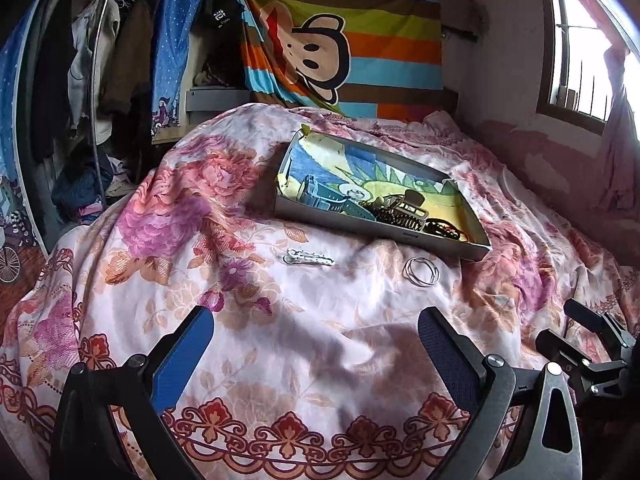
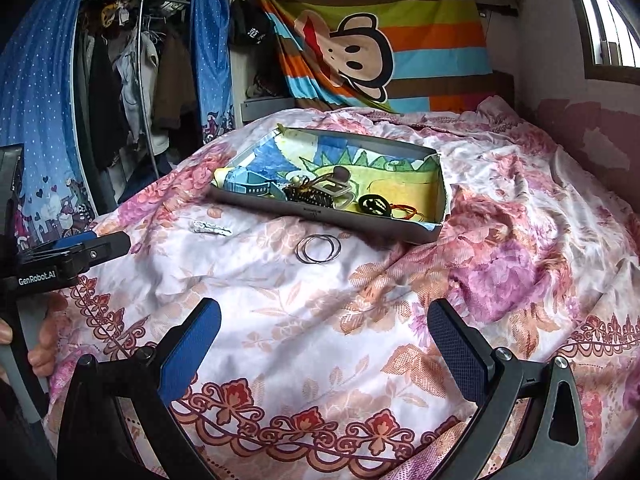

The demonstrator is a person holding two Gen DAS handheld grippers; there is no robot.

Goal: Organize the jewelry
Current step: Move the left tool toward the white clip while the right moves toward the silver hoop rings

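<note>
A shallow grey tray [image 1: 352, 230] [image 2: 320, 216] with a colourful drawing inside lies on the floral bedspread. It holds a blue watch [image 1: 326, 198] [image 2: 250, 184], hair claws [image 1: 404, 210] [image 2: 320, 194] and dark bands [image 2: 374, 204]. In front of it on the cover lie a white hair clip [image 1: 308, 258] [image 2: 210, 227] and silver hoop rings [image 1: 421, 272] [image 2: 319, 250]. My left gripper [image 1: 316, 344] hovers open, short of the clip and rings. My right gripper [image 2: 324, 332] is open too, nearer than the rings. Nothing sits between either pair of fingers.
The bedspread [image 2: 500, 264] is rumpled with folds around the tray. A clothes rack [image 1: 96, 60] and blue curtain stand at the left. A striped cartoon cloth [image 2: 360, 48] hangs behind. A window [image 1: 580, 40] is at the right. A hand [image 2: 40, 344] holds the left tool.
</note>
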